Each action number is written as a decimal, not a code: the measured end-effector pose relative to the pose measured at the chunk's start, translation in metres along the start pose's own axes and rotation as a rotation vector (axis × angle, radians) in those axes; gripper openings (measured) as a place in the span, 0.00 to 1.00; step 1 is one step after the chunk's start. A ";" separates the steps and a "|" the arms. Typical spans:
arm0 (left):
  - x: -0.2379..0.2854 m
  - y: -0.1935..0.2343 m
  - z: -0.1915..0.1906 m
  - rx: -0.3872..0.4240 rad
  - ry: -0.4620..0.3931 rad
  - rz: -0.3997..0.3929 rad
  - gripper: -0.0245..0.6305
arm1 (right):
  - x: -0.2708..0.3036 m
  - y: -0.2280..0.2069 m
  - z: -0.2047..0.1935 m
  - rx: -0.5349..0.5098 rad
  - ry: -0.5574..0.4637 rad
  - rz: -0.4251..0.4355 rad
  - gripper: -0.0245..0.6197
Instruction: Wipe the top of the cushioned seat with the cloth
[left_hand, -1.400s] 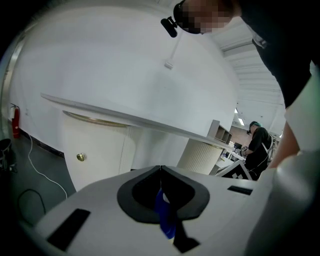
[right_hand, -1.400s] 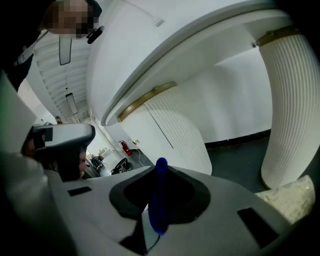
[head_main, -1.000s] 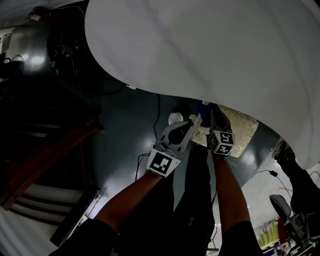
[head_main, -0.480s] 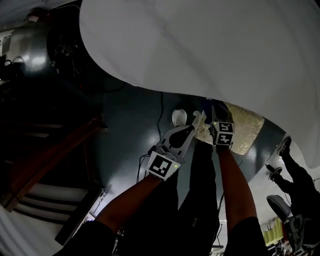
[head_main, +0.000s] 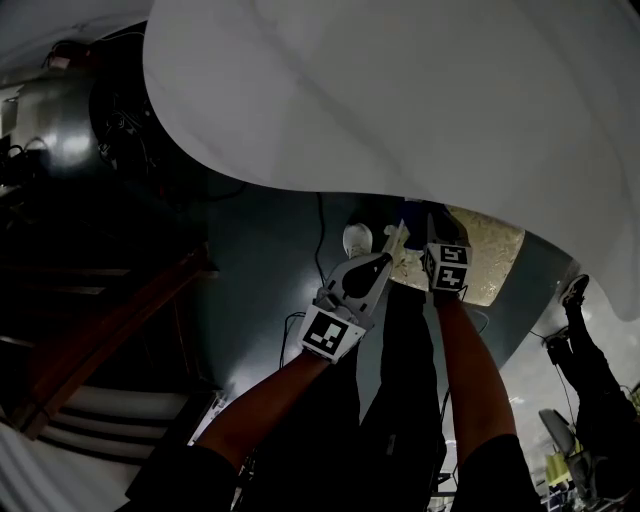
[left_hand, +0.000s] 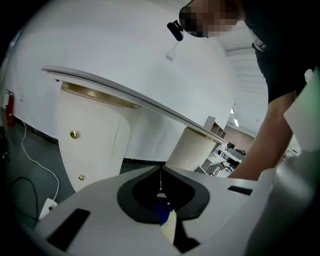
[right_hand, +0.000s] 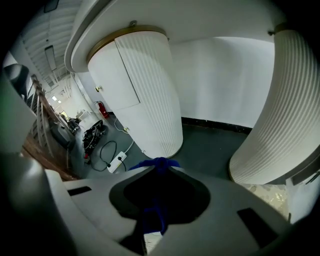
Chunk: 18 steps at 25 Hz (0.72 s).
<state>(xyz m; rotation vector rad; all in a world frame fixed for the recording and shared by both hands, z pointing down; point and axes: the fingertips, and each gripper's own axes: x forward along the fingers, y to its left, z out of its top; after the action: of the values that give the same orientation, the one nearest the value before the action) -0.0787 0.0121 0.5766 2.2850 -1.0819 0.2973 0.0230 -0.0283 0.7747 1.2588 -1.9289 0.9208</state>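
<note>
- Jaws of the left hand-held gripper (left_hand: 161, 176) are pressed together at their tips, with nothing visibly caught between the tips. A scrap of blue shows through the hollow behind them.
- Right hand-held gripper (right_hand: 159, 166) is clenched on the blue fabric cloth (right_hand: 152, 217). The cloth is pinched at the jaw tips and hangs back through the hollow between the jaws.
- Pale gold patterned cushioned seat (head_main: 490, 262) lies just to the right of the right hand-held gripper. Whether the cloth touches it cannot be told.
- Both hand-held grippers sit close side by side, the left one a little nearer the person.
- Large white curved table (head_main: 400, 90) spreads above and ahead of both hand-held grippers.
- White ribbed round column (right_hand: 145, 95) stands ahead of the right hand-held gripper on the dark grey floor (right_hand: 210, 145). A white power strip (right_hand: 119, 162) lies to that gripper's left.
</note>
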 end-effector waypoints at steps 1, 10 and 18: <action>0.001 0.000 0.000 -0.006 0.002 0.006 0.06 | -0.002 -0.003 -0.001 -0.003 0.003 -0.010 0.15; 0.008 -0.030 -0.009 0.071 0.035 -0.041 0.06 | -0.018 -0.036 -0.016 0.032 0.023 -0.069 0.15; 0.022 -0.051 -0.017 0.082 0.053 -0.056 0.06 | -0.024 -0.054 -0.024 0.029 0.028 -0.077 0.15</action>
<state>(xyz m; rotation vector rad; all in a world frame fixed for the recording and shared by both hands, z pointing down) -0.0249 0.0341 0.5785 2.3618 -0.9948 0.3841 0.0848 -0.0128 0.7789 1.3211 -1.8380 0.9253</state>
